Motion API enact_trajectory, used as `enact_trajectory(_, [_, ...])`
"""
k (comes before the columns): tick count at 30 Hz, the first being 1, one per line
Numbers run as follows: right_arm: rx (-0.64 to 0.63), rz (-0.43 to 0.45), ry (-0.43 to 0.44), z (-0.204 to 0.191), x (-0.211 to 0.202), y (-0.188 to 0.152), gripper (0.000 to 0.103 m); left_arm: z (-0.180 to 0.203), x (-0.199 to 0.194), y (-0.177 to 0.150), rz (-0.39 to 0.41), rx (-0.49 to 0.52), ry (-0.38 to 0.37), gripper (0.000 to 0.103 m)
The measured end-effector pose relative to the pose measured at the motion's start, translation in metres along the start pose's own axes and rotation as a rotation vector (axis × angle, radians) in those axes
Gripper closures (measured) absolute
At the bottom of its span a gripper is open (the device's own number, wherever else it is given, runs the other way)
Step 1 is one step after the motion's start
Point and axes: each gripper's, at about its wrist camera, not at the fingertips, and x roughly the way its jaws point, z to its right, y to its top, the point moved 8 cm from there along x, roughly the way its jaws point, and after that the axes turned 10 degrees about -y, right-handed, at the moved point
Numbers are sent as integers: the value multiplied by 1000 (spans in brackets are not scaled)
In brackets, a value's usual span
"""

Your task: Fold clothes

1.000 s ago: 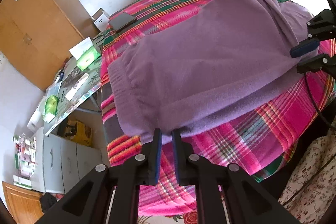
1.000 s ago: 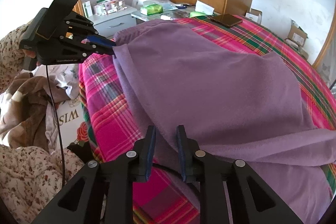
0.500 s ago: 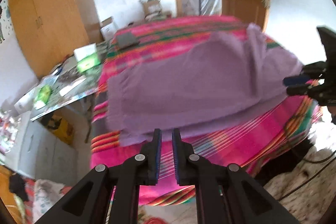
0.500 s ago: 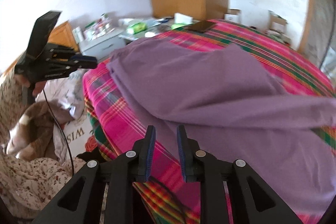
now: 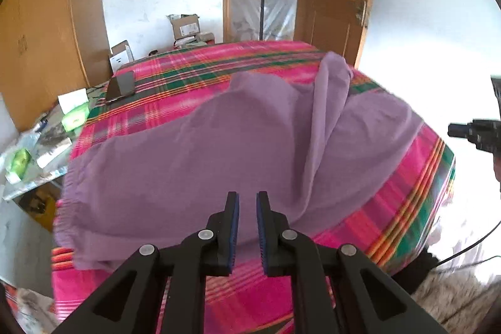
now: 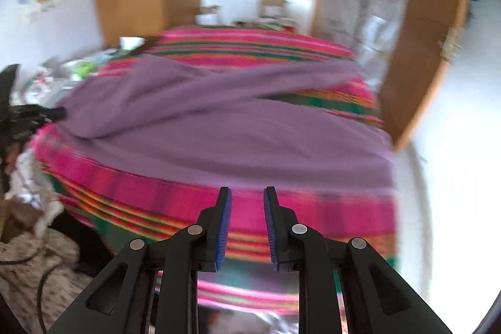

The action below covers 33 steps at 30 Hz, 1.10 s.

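Bright daylight fills both views. In the left wrist view the wall at right is blown out to plain white, and the purple cloth (image 5: 219, 152) shows soft shadows in its folds. That view is fairly sharp at centre, softer toward the left edge. The right wrist view is smeared by motion blur: the plaid bedspread (image 6: 175, 187) streaks sideways, and the doorframe (image 6: 438, 52) is fuzzy. Fisheye curvature bends the wardrobes and doorframes, and black vignette rounds every corner.

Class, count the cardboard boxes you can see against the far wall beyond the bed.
2: a small open box left, a taller box near the glass door. Others may be hidden.
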Motion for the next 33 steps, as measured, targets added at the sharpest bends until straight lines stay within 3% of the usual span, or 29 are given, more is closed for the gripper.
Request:
enact_trajectory(2, [25, -18, -43, 17, 3, -6, 81, 6, 6, 4, 27, -33, -45, 92])
enact_trajectory(5, [113, -11, -19, 24, 17, -6, 80, 12, 18, 3, 26, -60, -69, 92])
enact_trajectory(12, [256, -1, 125, -8, 79, 35, 77, 18, 38, -7, -15, -89, -90, 91])
enact_trajectory(24, [273, 13, 215, -53, 133, 124, 76, 25, 62, -7, -58, -89, -151, 90])
enact_trajectory(28, [288, 1, 226, -63, 152, 148, 64, 26, 67, -7, -64, -88, -178, 90])
enact_trajectory(33, [290, -40, 211, -75, 176, 167, 64, 30, 69, -7, -62, -76, -227, 90])
